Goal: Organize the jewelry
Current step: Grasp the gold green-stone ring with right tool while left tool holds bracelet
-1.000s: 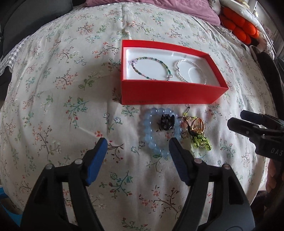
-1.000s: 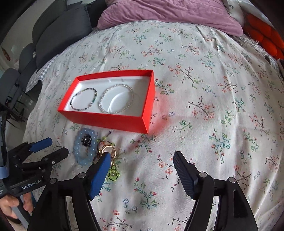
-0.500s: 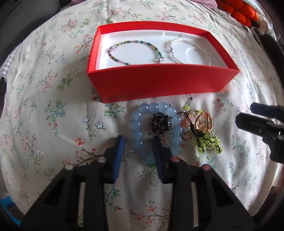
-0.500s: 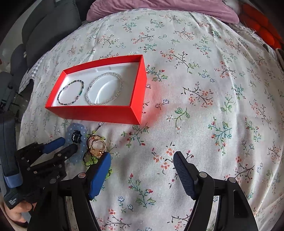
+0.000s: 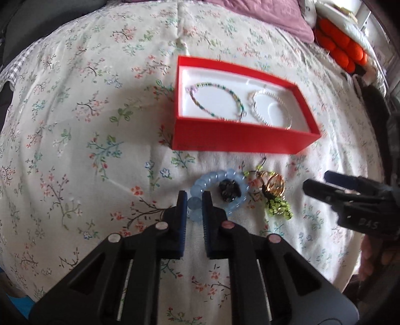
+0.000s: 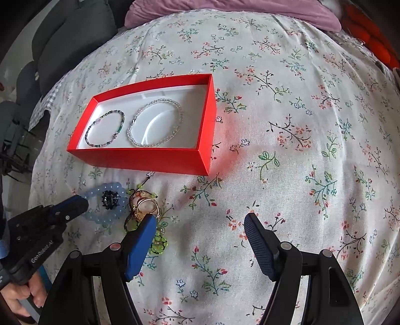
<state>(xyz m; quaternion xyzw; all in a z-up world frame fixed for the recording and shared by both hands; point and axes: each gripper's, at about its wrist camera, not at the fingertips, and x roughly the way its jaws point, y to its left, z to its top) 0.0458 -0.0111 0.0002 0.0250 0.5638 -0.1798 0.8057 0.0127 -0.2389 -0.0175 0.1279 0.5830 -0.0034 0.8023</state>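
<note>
A pale blue bead bracelet (image 5: 217, 176) lies on the flowered bedspread in front of a red box (image 5: 240, 142). A black beaded piece (image 5: 228, 190) sits inside its loop. My left gripper (image 5: 194, 197) is closing on the bracelet's near-left beads, and its pads press them. Right of it lies a gold ring charm (image 5: 273, 185) with green beads. The box holds a multicoloured bracelet (image 5: 215, 102) and a clear bead bracelet (image 5: 271, 110). My right gripper (image 6: 200, 219) stands open over bare cloth, its left finger just over the charm (image 6: 143, 202).
The bed carries a purple blanket (image 5: 262, 12) at the far end and an orange cushion (image 5: 342, 47) at the far right. Dark chairs (image 6: 70, 37) stand off the bed's left side. A person's hand (image 6: 22, 297) holds the left gripper's handle.
The left jaws went from wide open to narrow around the blue bracelet's near-left beads, after dipping toward them. The right gripper stayed open and barely moved.
</note>
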